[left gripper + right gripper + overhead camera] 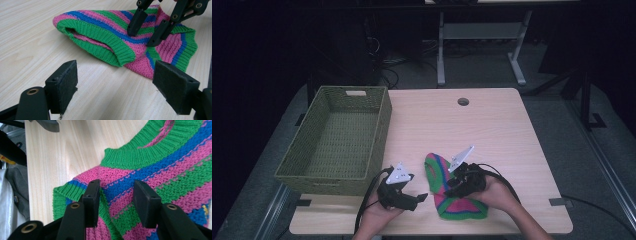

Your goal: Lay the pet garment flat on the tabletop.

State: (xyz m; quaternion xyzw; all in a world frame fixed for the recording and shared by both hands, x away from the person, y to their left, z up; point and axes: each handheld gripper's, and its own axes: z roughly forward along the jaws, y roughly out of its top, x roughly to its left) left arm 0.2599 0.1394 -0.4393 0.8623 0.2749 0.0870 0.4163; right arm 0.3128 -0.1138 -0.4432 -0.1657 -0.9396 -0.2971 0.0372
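A small knitted garment (437, 172) striped in pink, green and blue lies flat near the table's front edge. My left gripper (421, 196) sits low just left of it, open, with its jaws wide apart. In the left gripper view the garment's green ribbed opening (105, 50) faces the left gripper (117, 77) a short way ahead. My right gripper (453, 190) rests on top of the garment, open. In the right gripper view the right gripper (117, 192) straddles a flat stretch of the striped knit (175, 170). The right gripper's fingertips (133, 28) press on the knit.
A green woven basket (327, 182), empty, stands on the left side of the light wooden table (462, 130). A round cable hole (463, 101) sits near the far edge. Black cables trail from both grippers toward the front edge.
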